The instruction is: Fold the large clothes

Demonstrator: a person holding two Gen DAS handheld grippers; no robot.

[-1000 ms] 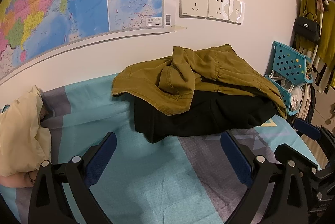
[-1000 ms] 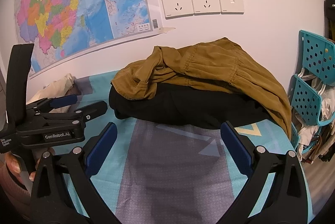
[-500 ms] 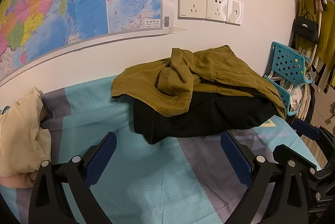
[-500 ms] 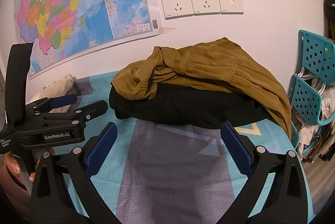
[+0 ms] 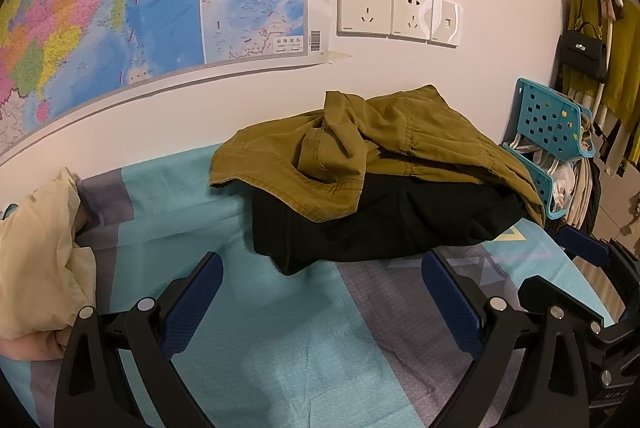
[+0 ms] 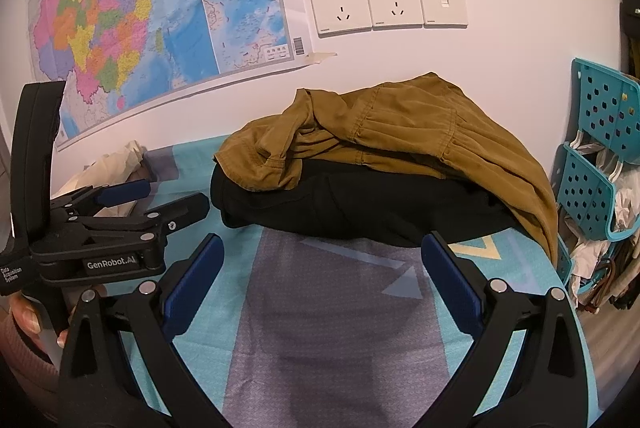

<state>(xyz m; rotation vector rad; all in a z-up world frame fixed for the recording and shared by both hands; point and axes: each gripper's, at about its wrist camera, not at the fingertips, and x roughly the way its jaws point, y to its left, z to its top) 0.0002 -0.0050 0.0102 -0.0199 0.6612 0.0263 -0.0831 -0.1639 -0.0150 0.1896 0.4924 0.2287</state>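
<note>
Both the left tongs [image 5: 320, 292] and the right tongs [image 6: 320, 268] are hanging spread apart and gripping nothing at the bottom of each frame, while the olive garment [image 5: 384, 148] is lying crumpled on the black garment [image 5: 380, 224] mid-frame on the bed [image 5: 256, 340], against the wall.

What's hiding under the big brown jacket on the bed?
Under the brown jacket lies a black garment, resting on the teal bedsheet. Its front edge shows; the rest is covered, so anything else beneath stays hidden.
</note>
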